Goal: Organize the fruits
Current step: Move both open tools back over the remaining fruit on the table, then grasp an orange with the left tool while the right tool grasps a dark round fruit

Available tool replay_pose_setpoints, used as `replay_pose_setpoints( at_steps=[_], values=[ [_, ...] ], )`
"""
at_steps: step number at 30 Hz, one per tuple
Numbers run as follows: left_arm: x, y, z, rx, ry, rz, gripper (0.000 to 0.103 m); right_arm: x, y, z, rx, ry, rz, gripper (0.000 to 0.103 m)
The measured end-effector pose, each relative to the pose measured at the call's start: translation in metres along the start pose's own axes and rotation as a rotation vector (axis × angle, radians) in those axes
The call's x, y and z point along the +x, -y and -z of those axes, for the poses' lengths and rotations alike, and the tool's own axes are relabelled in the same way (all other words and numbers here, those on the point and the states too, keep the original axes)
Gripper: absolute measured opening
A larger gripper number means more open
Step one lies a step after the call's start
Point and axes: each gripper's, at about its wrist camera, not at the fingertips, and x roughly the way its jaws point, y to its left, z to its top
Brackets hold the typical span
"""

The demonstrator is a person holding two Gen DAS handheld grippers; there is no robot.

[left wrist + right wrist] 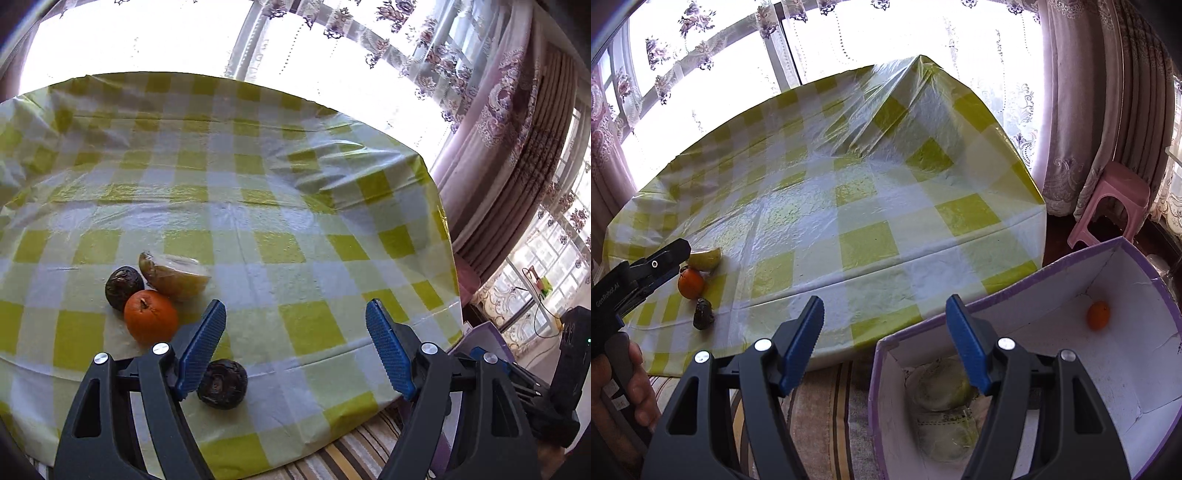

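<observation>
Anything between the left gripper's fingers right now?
Only bare checked tablecloth, per the left wrist view. The left gripper is open; the nearest dark fruit sits lower, beside its left finger.

A tabletop (871, 236) wears a yellow-and-white checked plastic cloth, wrinkled and creased. Behind it hang lace curtains (424, 48) with purple flowers across bright windows, and heavier pink drapes (509, 147) beside them. A pink plastic stool (1115, 199) stands near the drapes. A striped rug (820, 402) covers the floor below the table's edge.
</observation>
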Motion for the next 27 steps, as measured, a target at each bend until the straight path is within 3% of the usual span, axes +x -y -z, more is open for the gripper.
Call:
replay_pose_setpoints(
  at_steps=[3, 8, 15, 19, 27],
  values=[
    [-0.007, -0.031, -0.003, -0.085, 0.024, -0.053, 0.075, 0.006, -0.017, 0.000, -0.026, -0.011, -0.025, 0.069],
    [-0.008, -0.073, 0.001, -0.177, -0.001, -0.123, 0.075, 0.015, -0.047, 0.003, -0.069, -0.034, -0.069, 0.069],
    [0.002, -0.095, 0.012, -0.232, -0.050, -0.107, 0.073, 0.030, -0.098, 0.012, -0.161, -0.071, -0.137, 0.069],
    [0.010, -0.099, 0.015, -0.240, -0.076, -0.092, 0.063, 0.037, -0.132, 0.019, -0.240, -0.075, -0.157, 0.069],
    [0.022, -0.098, 0.015, -0.207, -0.097, -0.055, 0.058, 0.054, -0.181, 0.027, -0.378, -0.072, -0.133, 0.069]
  ],
)
